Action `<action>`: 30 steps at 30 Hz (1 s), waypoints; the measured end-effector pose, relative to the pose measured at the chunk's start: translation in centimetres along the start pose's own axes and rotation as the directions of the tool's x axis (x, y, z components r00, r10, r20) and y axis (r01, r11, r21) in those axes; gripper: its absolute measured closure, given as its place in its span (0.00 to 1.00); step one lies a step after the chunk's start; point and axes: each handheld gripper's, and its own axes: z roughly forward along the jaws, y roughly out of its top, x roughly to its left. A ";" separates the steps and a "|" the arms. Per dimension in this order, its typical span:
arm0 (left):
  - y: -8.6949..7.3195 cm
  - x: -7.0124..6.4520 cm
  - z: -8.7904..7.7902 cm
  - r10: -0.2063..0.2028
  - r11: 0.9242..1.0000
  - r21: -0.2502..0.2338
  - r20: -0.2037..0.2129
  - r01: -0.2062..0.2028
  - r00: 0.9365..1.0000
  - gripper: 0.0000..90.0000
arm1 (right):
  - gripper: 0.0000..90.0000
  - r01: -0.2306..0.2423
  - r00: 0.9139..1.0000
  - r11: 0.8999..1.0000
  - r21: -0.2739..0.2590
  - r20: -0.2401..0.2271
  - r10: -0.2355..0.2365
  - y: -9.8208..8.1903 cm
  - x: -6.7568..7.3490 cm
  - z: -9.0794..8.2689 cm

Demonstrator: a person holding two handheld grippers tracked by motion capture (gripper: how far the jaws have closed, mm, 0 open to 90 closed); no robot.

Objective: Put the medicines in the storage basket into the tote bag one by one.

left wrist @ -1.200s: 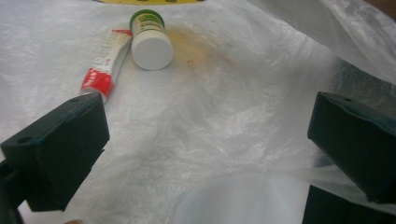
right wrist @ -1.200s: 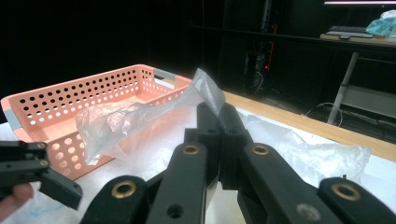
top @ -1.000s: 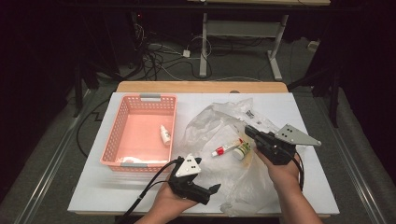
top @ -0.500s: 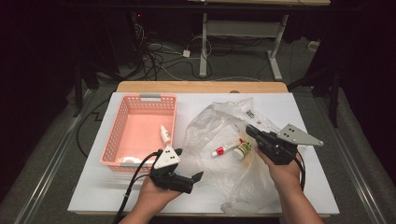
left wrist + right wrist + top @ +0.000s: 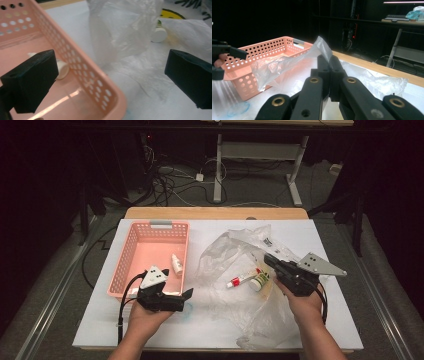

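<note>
The work in hand is judged to be the emptying of a clear plastic bag into the pink basket, and it appears to be partly done. Two small items are already seen inside the basket: a little white bottle lying near its right wall, and something white at the near end, too hidden to be named. Two items are left in the bag, which lies crumpled on the white counter just to the right of the basket: a red-capped tube and, touching it, a bottle with a white cap.

The bag's edge is held pinched by the right gripper, whose jaws are closed tight on the film so that a flap of plastic stands up from between them. The left gripper is held with its jaws spread wide and nothing between them, at the near right corner of the basket; in the left gripper view one jaw is seen over the basket's inside and the other over the bag.

What remains, by this reading, is for the tube and the capped bottle to be fetched out of the bag and laid in the basket
</note>
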 end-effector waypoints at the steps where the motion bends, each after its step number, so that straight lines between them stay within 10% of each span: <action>1: 0.0 0.4 -0.2 -0.006 1.000 0.000 -0.005 0.006 1.000 0.00 | 1.00 0.001 1.000 1.000 -0.003 -0.001 -0.001 0.0 0.0 0.0; 20: -0.9 3.7 -1.3 -0.078 0.997 0.009 -0.085 0.079 0.993 0.00 | 1.00 0.008 1.000 1.000 0.001 -0.004 -0.008 0.0 0.0 0.0; 30: 1.5 4.1 -0.9 -0.095 0.995 0.022 -0.079 0.097 0.992 0.00 | 1.00 0.011 1.000 1.000 0.002 0.001 -0.011 -0.1 0.0 0.1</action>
